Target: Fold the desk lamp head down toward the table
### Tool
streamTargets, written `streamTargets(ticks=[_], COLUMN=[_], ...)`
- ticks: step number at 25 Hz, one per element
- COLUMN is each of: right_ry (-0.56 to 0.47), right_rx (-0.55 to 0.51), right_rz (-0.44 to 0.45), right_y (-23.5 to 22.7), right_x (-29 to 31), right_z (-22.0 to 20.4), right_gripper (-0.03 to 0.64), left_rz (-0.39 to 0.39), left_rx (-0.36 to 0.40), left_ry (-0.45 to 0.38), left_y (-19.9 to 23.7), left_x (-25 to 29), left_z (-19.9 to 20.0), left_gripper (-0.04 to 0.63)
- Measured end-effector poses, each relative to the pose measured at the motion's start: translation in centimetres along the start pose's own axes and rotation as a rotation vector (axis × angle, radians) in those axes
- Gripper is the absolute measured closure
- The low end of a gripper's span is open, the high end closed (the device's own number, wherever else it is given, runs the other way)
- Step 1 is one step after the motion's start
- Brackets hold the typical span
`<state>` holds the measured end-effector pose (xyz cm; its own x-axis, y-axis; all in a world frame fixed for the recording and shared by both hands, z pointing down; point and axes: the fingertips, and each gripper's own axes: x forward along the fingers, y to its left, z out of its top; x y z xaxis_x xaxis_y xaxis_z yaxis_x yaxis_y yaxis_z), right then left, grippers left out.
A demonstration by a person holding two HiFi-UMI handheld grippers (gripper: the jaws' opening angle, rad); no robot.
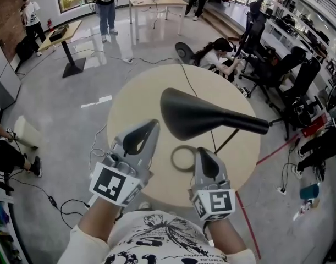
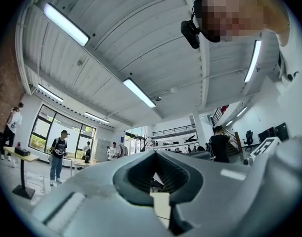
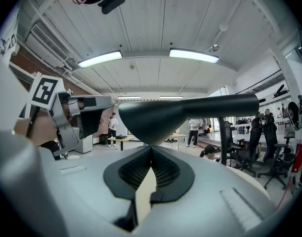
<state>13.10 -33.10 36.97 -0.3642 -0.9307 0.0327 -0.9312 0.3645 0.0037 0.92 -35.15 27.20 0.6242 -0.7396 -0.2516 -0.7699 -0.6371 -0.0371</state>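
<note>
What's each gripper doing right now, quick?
Left gripper: closed, holding nothing.
Right gripper: closed, holding nothing, just short of the lamp head.

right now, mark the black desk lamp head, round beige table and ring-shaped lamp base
black desk lamp head (image 1: pixel 192 114), head view, shade's middle
round beige table (image 1: pixel 140 95), head view, bare far-left top
ring-shaped lamp base (image 1: pixel 174 159), head view, ring's left side

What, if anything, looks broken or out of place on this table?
Nothing stands out. The desk lamp stands upright on the round table, head raised and intact; the left gripper and right gripper hover beside it, shut and empty.
</note>
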Motion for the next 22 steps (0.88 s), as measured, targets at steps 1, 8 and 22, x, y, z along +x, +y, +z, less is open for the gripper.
streamTargets(ticks=[1,8,22], right_ry=[0.001,0.036,0.084], right_rx=[0.001,-0.013,-0.005], right_rz=[-0.009,-0.046,-0.165], right_y=[0.2,1.1,0.1], right_x=[0.3,1.4,0.3], right_z=[0.1,-0.5,-1.8], right_gripper=[0.607,0.607,0.607], left_rz=[-0.015,-0.097,-0.206], left_rx=[-0.003,0.004,-0.073], left_ry=[-0.009,-0.014,0.004], left_y=[0.4,2.0,1.3], left_x=[0.5,3.9,5.1], left_z=[0.5,2.4,1.4], left_gripper=[0.589,0.590,0.589])
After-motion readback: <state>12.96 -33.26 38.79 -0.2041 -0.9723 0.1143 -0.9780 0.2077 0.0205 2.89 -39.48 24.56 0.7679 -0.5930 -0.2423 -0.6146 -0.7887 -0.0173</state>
